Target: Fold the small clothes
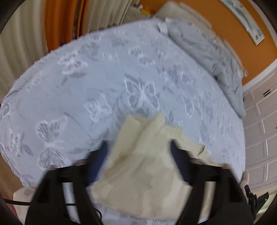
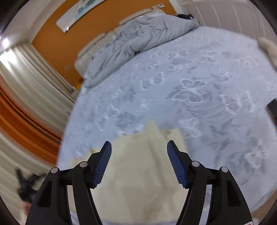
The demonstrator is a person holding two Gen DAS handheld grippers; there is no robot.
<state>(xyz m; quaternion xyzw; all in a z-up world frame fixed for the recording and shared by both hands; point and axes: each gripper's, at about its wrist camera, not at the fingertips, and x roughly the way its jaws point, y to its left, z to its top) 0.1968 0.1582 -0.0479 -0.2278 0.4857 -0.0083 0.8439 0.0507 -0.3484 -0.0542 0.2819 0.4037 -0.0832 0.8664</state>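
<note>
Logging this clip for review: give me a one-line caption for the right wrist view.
Right tongs open above a cream knit garment on a butterfly-patterned bedspread.

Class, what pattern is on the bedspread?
Butterflies, white on pale blue bedspread; clearest in the right wrist view.

No readable text, labels, brands or numbers; wall picture too blurred to read.

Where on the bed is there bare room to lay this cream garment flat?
Bare butterfly-print bedspread stretches ahead of the cream knitted garment toward the crumpled grey duvet. It is crowded by that duvet at the headboard, and under both open grippers, left and right.
</note>
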